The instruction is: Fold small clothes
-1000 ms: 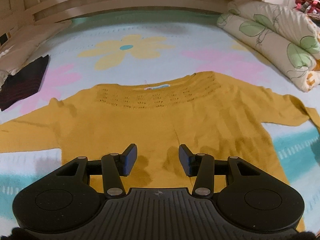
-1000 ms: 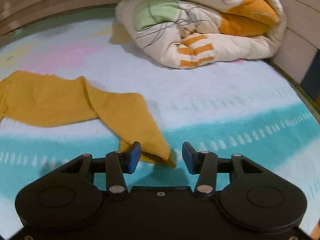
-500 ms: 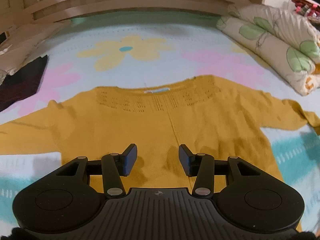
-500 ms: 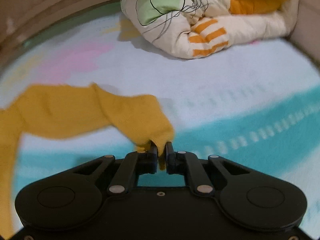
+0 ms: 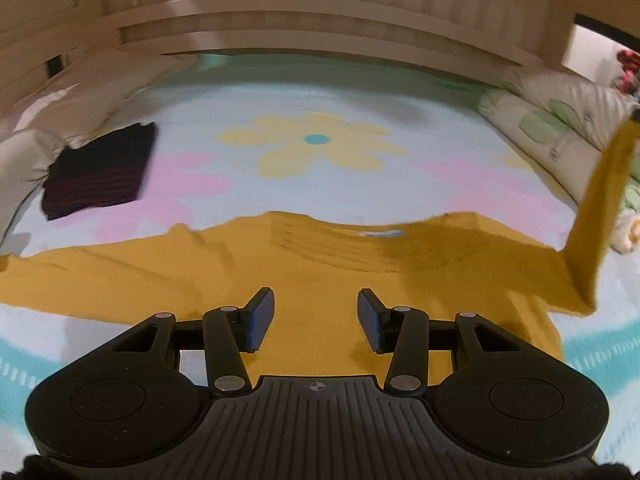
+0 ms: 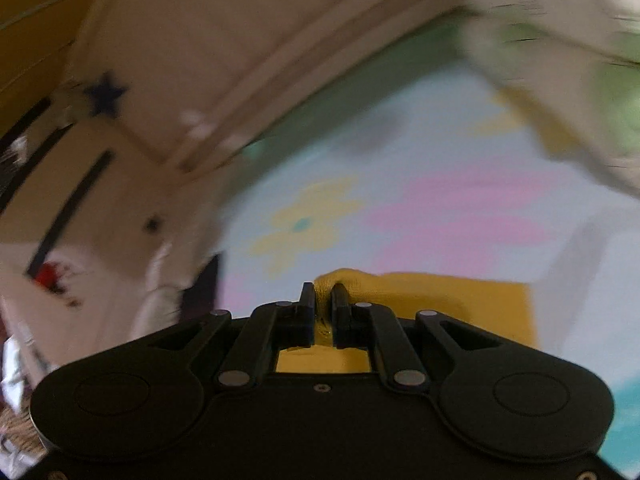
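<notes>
A mustard-yellow knit sweater lies spread flat on the flowered bed sheet, neckline away from me. My left gripper hovers open over the sweater's lower body, with nothing between its blue pads. The sweater's right sleeve is lifted off the bed and stretches up toward the right edge of the left wrist view. My right gripper is shut on that sleeve's cuff, which bunches between the fingers and hangs to the right. The right wrist view is blurred.
A folded dark striped garment lies at the left by a pale pillow. A rolled floral quilt sits at the right. The wooden headboard runs along the far edge of the bed.
My right gripper closed on the sleeve cuff and lifted it high off the bed, swinging left. My left gripper drifted back a little over the sweater and stayed open.
</notes>
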Demonstrator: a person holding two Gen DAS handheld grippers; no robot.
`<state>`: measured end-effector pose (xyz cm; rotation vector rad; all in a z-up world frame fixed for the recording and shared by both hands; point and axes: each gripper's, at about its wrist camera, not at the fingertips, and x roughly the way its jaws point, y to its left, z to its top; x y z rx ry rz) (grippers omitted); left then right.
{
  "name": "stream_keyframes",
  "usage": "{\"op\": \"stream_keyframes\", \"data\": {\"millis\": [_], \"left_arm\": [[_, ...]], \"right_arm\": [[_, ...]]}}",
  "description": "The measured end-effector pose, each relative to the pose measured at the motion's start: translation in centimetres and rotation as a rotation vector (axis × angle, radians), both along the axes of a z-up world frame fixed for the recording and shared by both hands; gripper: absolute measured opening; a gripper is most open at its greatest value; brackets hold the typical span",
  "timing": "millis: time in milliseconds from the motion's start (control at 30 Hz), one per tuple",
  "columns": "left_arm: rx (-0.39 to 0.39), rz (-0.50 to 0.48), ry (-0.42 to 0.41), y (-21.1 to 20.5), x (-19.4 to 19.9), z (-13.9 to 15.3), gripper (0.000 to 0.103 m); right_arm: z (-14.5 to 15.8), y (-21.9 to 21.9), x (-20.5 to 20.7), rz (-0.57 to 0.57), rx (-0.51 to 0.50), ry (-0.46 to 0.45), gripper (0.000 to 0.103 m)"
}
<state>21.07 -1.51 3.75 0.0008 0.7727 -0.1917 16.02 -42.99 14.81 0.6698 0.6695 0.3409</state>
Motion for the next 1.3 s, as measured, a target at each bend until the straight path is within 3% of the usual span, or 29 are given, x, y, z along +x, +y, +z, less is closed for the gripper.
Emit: {"op": "stream_keyframes", "data": {"millis": [200,400,567,600,633,667,767,867,1000,1133,1300], "left_arm": [[-0.004,0.058,-0.001,3.0,0.2,0.2,0.045],[0.012,0.099,0.017,5.3,0.9,-0.4,0.045],[-0.002,0.134,0.049,6.8,1.4,-1.0,0.045],[-0.008,0.141,0.055,7.1,1.4,-1.1,0.045],[-0.01,0.144,0.057,7.3,1.2,-1.2,0.045],[-0.01,0.147,0.059,7.4,1.1,-1.3,0.045],[-0.005,0.154,0.069,7.9,1.3,-1.6,0.045],[-0.008,0.188,0.078,8.7,1.6,-1.9,0.045],[-0.055,0.243,0.115,9.8,2.0,-2.6,0.045],[-0.108,0.219,0.144,9.4,2.0,-3.1,0.045],[-0.071,0.164,0.146,7.2,2.2,-3.6,0.045]], "right_arm": [[-0.8,12.9,8.1,0.2,0.002,0.014,0.014],[-5.9,22.8,12.3,0.322,-0.06,0.079,0.014],[-10.9,25.5,12.9,0.378,-0.106,0.124,0.015],[-11.7,26.1,12.9,0.38,-0.113,0.119,0.025],[-12.2,26.1,12.7,0.372,-0.102,0.114,0.026],[-12.6,25.6,12.7,0.372,-0.075,0.11,0.031],[-12.6,23.6,12.1,0.353,-0.015,0.075,0.067],[-11.6,21.1,11.4,0.315,-0.038,0.014,0.068],[-11.4,13.6,10.0,0.127,-0.084,-0.007,0.072],[-12.1,5.2,8.2,-0.069,-0.152,0.048,0.082],[-14.1,-4.0,5.8,-0.264,-0.206,0.117,0.083]]}}
